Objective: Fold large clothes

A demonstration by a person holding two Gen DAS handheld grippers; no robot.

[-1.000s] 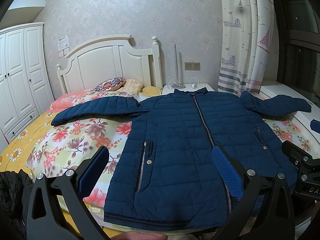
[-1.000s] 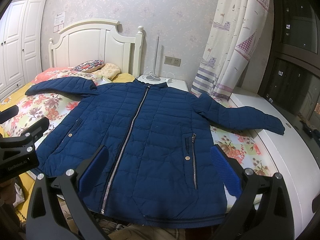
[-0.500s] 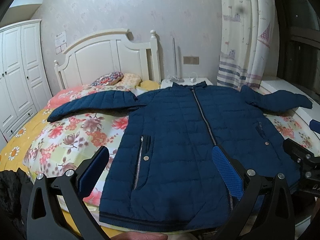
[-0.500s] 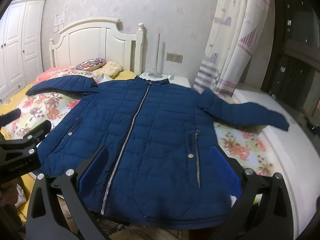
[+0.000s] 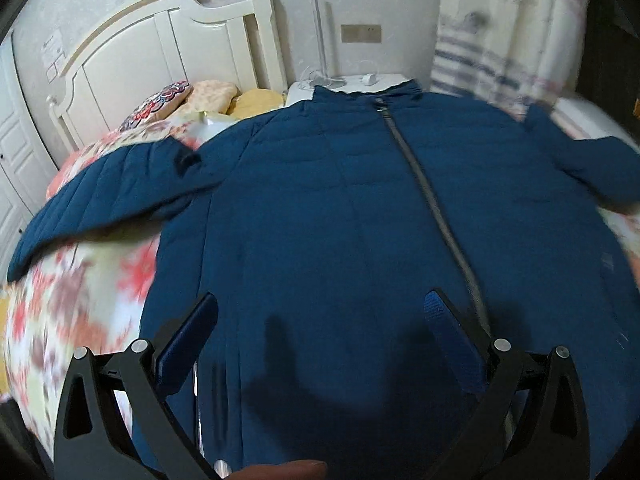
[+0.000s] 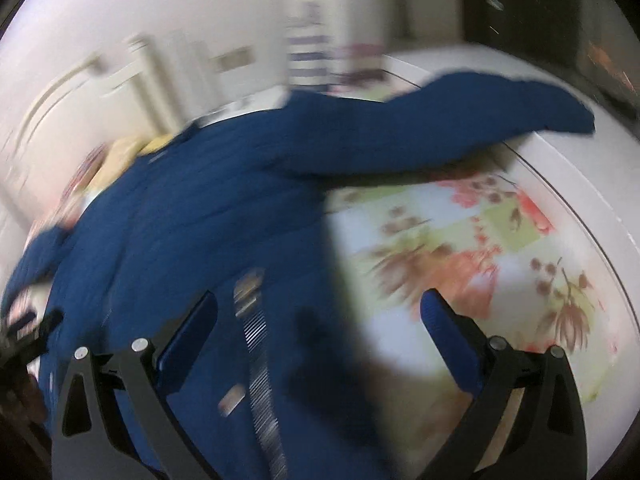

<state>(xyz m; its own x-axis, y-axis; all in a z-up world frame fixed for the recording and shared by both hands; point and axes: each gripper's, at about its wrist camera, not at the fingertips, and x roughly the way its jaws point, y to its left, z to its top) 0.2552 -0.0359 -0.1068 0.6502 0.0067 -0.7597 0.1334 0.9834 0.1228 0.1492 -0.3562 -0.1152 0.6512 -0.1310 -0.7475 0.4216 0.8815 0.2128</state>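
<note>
A dark blue quilted jacket (image 5: 340, 208) lies flat, front up and zipped, on the floral bedspread (image 5: 72, 292), with both sleeves spread out. My left gripper (image 5: 320, 312) is open and empty, low over the jacket's lower left front. My right gripper (image 6: 318, 308) is open and empty, over the jacket's right side edge (image 6: 224, 216) where it meets the bedspread (image 6: 460, 240). The right sleeve (image 6: 460, 120) stretches away to the upper right. The right wrist view is heavily blurred.
A white headboard (image 5: 168, 48) and pillows (image 5: 192, 96) stand at the back left, a white nightstand (image 5: 352, 80) behind the collar, a curtain (image 5: 500, 40) at the right. A white ledge (image 6: 580, 184) runs along the bed's right side.
Both grippers have moved forward and down, close over the jacket. The right gripper has also swung to the right, over the jacket's right edge. Both stay open.
</note>
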